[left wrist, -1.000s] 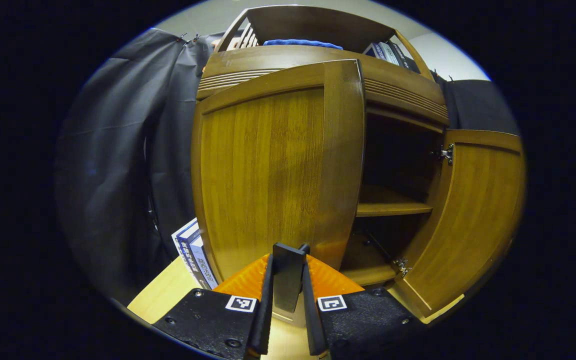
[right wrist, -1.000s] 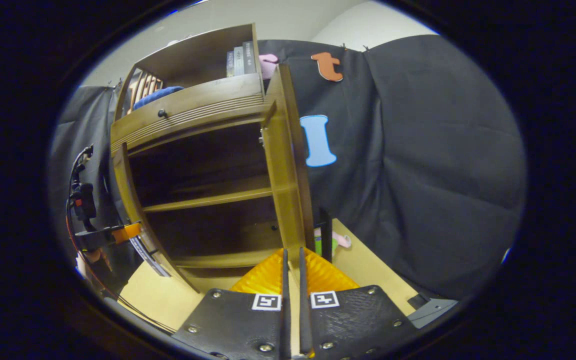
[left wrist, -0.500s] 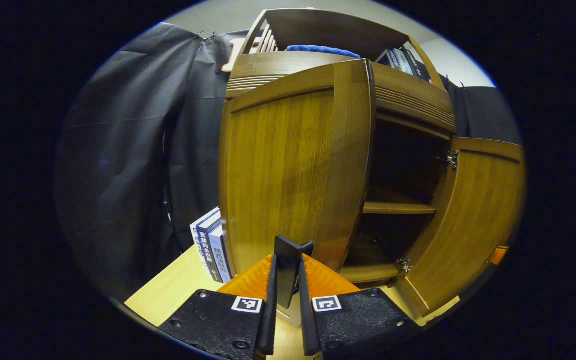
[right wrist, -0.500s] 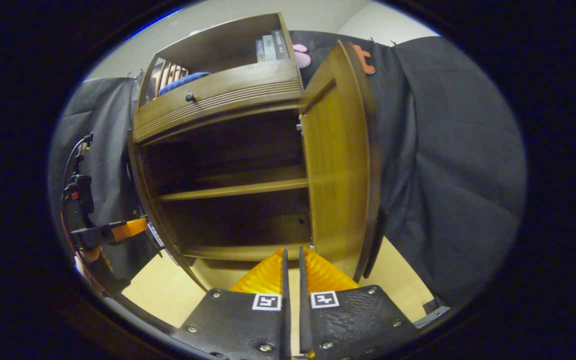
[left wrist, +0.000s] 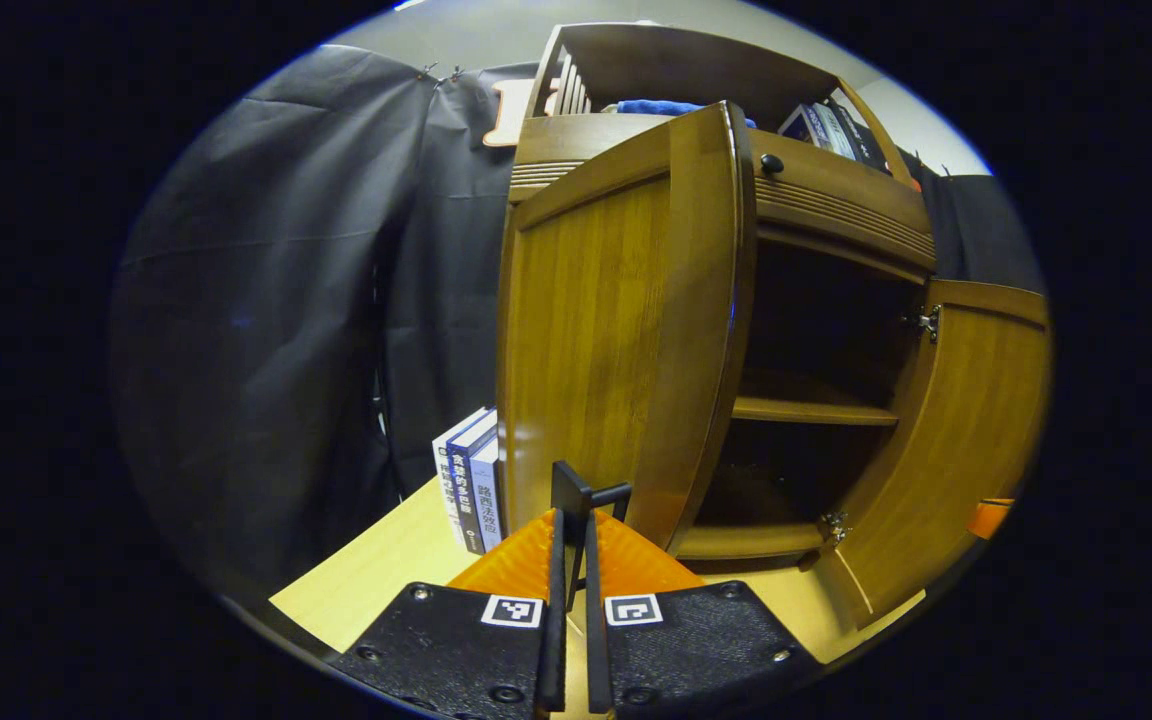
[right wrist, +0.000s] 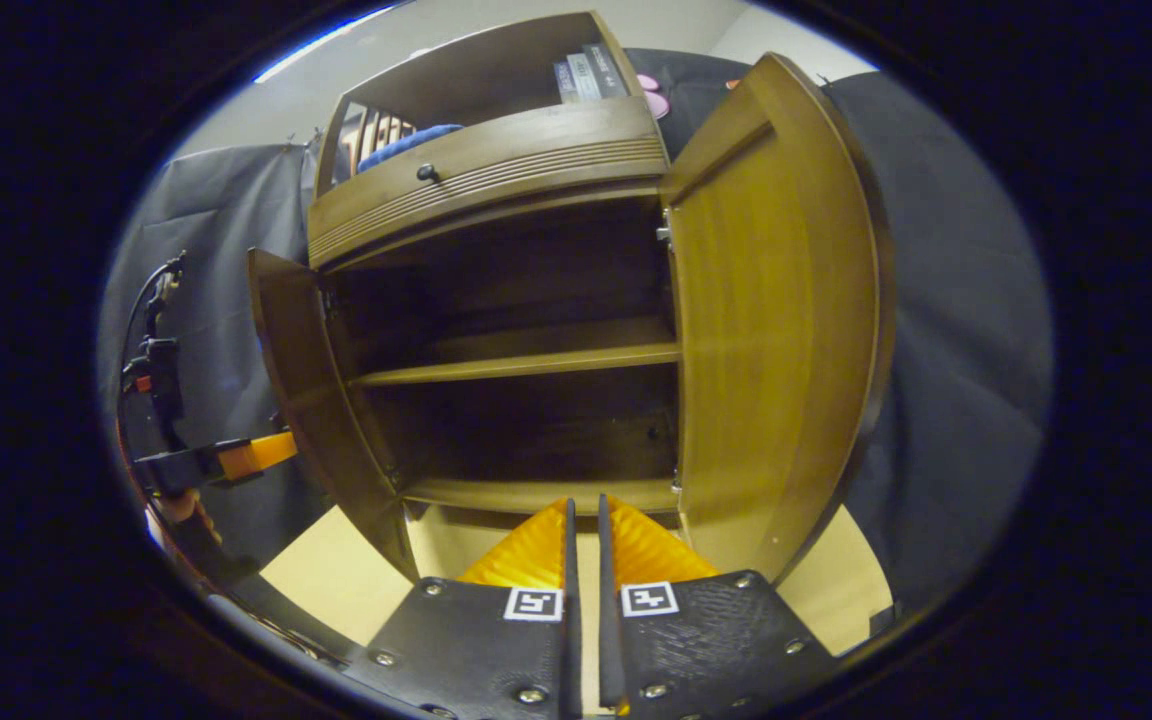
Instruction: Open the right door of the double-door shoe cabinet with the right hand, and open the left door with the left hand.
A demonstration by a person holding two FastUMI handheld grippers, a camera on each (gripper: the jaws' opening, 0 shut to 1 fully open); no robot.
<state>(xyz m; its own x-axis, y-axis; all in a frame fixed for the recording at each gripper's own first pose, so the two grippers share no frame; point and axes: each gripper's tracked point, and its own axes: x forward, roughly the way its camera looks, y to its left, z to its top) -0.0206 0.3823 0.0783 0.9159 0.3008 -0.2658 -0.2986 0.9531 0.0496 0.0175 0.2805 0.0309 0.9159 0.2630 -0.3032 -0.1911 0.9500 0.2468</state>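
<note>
Presently, shoe cabinet (right wrist: 496, 180) on the tabletop (left wrist: 386, 560), both doors swung out. Left door (left wrist: 616, 320): ajar, its black handle (left wrist: 576, 495) pinched between the closed fingers of the left gripper (left wrist: 571, 545). Right door (right wrist: 766, 330): wide open, near the table's right edge. Right gripper (right wrist: 583, 545): fingers closed together, grasping nothing, before the cabinet's lower front edge. Inner shelf (right wrist: 526, 362) bare. Books (left wrist: 466, 490) upright just beside the cabinet's left side.
</note>
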